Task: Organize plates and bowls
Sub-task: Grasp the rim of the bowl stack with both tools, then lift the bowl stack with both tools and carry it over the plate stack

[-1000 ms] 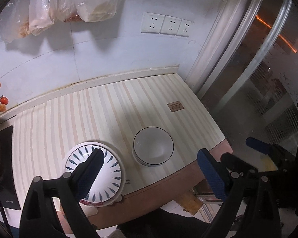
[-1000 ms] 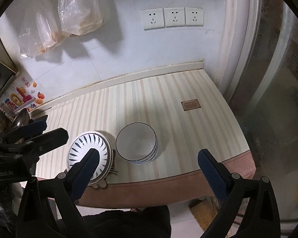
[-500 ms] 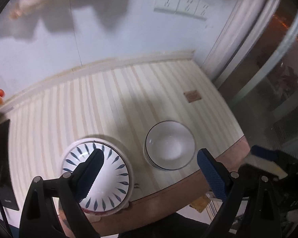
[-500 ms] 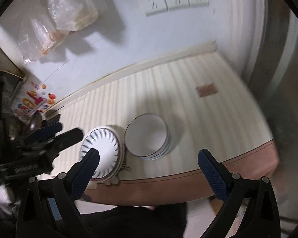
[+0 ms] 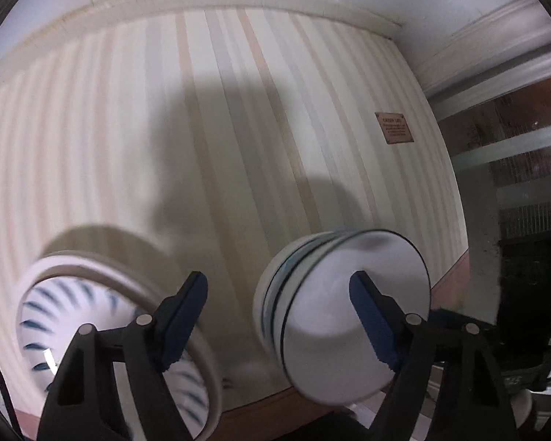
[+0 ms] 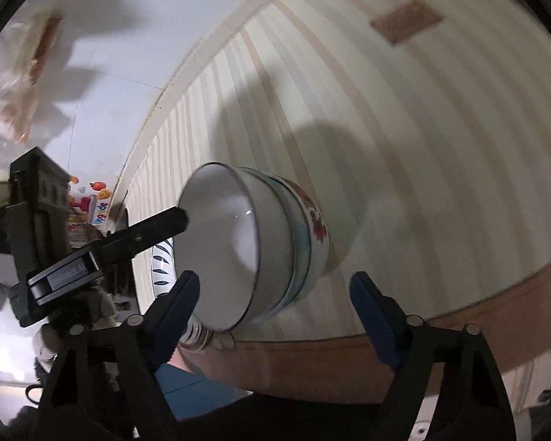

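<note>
A stack of white bowls point(image 5: 349, 312) with dark rims stands near the table's front edge; its lowest bowl point(image 6: 314, 235) has a red flower print. Beside it on the left sits a stack of plates point(image 5: 103, 327) with a blue leaf pattern. My left gripper point(image 5: 279, 316) hangs low over the bowls' left wall, one finger above the top bowl's inside and the other in the gap toward the plates. Its jaws are closing, and no pad presses. My right gripper point(image 6: 275, 316) straddles the near side of the bowl stack point(image 6: 260, 242), also closing, its pads clear of it.
The striped table point(image 5: 238, 128) runs back to a white wall, with a small brown label point(image 5: 393, 127) at the far right. A brown front edge point(image 6: 459, 330) borders it. A glass door frame point(image 5: 496, 73) stands on the right. Wall stickers point(image 6: 92, 202) show at the left.
Both grippers have dropped steeply toward the table and tilted down, so the bowls and plates now fill the views. Both pairs of jaws have narrowed. Bowls and plates have not moved.
</note>
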{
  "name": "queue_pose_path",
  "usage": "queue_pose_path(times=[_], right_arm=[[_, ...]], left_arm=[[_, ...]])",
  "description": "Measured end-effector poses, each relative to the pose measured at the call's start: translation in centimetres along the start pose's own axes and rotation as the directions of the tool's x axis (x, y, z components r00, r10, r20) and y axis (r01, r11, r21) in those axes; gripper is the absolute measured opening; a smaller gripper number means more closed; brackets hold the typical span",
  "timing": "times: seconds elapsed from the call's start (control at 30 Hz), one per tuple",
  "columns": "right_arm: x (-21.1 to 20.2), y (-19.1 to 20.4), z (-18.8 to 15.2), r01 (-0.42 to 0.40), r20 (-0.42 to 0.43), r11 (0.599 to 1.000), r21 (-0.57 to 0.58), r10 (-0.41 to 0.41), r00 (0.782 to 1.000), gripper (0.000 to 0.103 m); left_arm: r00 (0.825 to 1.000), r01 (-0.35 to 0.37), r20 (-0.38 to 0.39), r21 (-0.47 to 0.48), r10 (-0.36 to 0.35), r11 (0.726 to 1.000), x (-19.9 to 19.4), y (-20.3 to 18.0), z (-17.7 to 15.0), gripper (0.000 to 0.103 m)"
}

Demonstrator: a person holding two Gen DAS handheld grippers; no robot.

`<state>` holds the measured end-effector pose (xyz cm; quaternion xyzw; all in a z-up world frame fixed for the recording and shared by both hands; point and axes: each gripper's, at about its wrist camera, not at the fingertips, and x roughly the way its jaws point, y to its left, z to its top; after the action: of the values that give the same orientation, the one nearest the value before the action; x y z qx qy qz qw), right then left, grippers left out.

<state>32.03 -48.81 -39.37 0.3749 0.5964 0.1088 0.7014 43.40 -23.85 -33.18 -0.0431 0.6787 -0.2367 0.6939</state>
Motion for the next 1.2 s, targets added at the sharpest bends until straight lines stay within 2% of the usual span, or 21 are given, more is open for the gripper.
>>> queue_pose_path(times=[0.17, 0.27, 0.33, 0.43, 0.57, 0.8, 0.97, 1.2], right_arm=[[3.7, -1.9, 1.5, -0.083, -0.069, 0.995, 0.059, 0.087, 0.994, 0.068], [5.1, -2.4, 2.3, -0.089, -0.101, 0.993, 0.078, 0.097, 0.990, 0.064], [6.0, -2.7, 2.7, -0.092, -0.113, 0.992, 0.088, 0.102, 0.988, 0.060], [7.1, -3.2, 3.0, -0.098, -0.135, 0.990, 0.102, 0.112, 0.984, 0.053], [7.5, -3.5, 3.4, -0.121, -0.138, 0.986, 0.116, 0.137, 0.981, 0.053], [7.6, -3.1, 3.7, -0.112, -0.126, 0.986, 0.125, 0.128, 0.984, 0.054], [7.2, -3.0, 3.2, -0.103, -0.131, 0.987, 0.121, 0.119, 0.984, 0.053], [6.5, -1.7, 3.5, -0.097, -0.119, 0.992, 0.086, 0.107, 0.987, 0.053]], left_arm=[[0.996, 0.046, -0.081, -0.032, -0.049, 0.998, 2.6, 0.6, 0.4, 0.073], [0.990, 0.095, -0.101, -0.064, -0.102, 0.993, 3.3, 1.0, 0.5, 0.067], [0.984, 0.127, -0.116, -0.076, -0.135, 0.989, 3.9, 1.0, 0.4, 0.057], [0.982, 0.148, -0.107, -0.075, -0.156, 0.986, 4.2, 0.9, 0.3, 0.058], [0.981, 0.165, -0.087, -0.111, -0.175, 0.980, 4.1, 1.2, 0.0, 0.056], [0.984, 0.145, -0.080, -0.141, -0.157, 0.979, 4.0, 1.3, -0.2, 0.056], [0.986, 0.136, -0.080, -0.143, -0.149, 0.980, 3.4, 1.8, -0.7, 0.056], [0.989, 0.133, -0.042, -0.129, -0.140, 0.983, 2.0, 2.0, -0.6, 0.056]])
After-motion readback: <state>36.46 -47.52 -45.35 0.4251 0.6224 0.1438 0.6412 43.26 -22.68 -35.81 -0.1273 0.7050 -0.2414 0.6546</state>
